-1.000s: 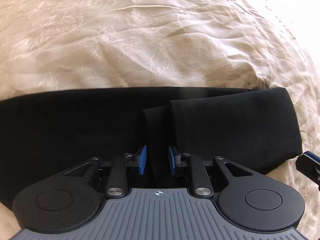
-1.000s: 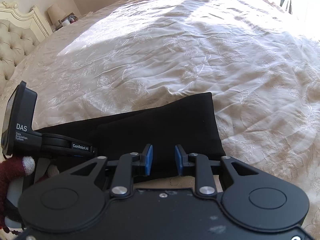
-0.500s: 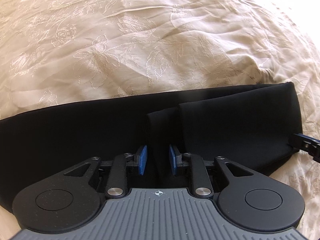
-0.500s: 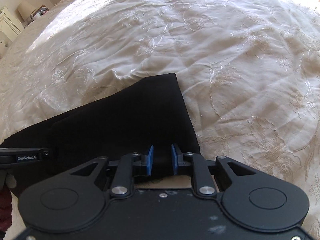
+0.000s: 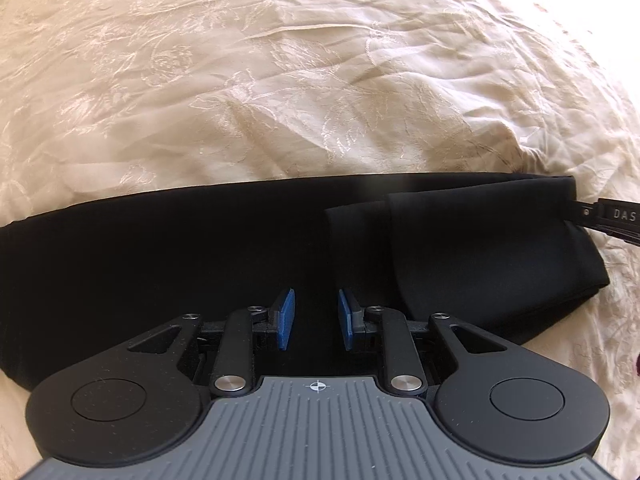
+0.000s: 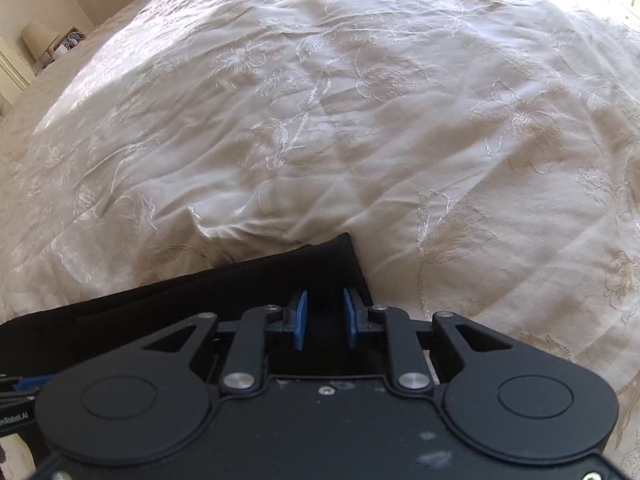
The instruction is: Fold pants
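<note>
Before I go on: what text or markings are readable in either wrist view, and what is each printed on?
"DAS": right gripper's black housing, at the right edge of the left wrist view.
"nRobot.AI": left gripper's black side piece, cut off by the frame's left edge.
Crosshair mark, no text: left gripper's grey body.
Nothing else legible.

left gripper [image 5: 313,316] angled steeply down, jaws narrowly apart, right gripper [image 6: 324,314] likewise

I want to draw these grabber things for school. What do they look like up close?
Each one is mostly black. The left gripper has a grey ribbed plate with a small crosshair mark, two round black discs at the sides, silver rivets, and blue pads on its jaws. The right gripper looks the same but has a plain black plate. White letters "DAS" show on its side.
</note>
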Action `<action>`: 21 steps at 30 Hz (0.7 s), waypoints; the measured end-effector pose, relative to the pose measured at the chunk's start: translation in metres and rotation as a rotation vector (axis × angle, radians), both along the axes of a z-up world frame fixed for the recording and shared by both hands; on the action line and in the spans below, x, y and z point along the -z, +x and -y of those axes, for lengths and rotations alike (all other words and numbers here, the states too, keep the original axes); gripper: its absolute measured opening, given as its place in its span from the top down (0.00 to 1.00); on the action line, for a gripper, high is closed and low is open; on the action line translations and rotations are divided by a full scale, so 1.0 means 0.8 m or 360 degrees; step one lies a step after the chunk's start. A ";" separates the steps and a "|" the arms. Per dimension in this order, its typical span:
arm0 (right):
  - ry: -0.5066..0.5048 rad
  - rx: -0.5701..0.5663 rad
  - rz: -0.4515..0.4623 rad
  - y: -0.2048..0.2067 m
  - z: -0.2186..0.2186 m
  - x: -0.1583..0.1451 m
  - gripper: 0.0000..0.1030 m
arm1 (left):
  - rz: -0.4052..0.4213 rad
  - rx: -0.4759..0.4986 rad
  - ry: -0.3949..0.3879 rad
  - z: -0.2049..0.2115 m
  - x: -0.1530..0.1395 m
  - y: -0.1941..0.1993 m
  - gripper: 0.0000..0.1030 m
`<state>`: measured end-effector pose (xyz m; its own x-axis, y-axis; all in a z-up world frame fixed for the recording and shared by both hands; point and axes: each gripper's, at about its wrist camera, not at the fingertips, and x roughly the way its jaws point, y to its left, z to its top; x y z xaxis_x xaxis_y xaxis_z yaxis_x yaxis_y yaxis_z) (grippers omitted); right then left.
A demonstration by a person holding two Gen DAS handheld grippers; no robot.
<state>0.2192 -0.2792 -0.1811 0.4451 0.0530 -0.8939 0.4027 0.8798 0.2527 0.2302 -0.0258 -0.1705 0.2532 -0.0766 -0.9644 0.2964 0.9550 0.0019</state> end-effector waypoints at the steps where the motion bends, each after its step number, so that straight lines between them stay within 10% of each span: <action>1: -0.0001 0.0001 0.0014 -0.003 0.000 -0.005 0.80 | 0.0011 -0.0027 0.0001 -0.008 -0.006 -0.005 0.77; 21: 0.0179 -0.0396 0.0187 -0.133 -0.121 -0.091 0.75 | -0.0008 -0.0519 0.0137 -0.145 -0.066 -0.140 0.77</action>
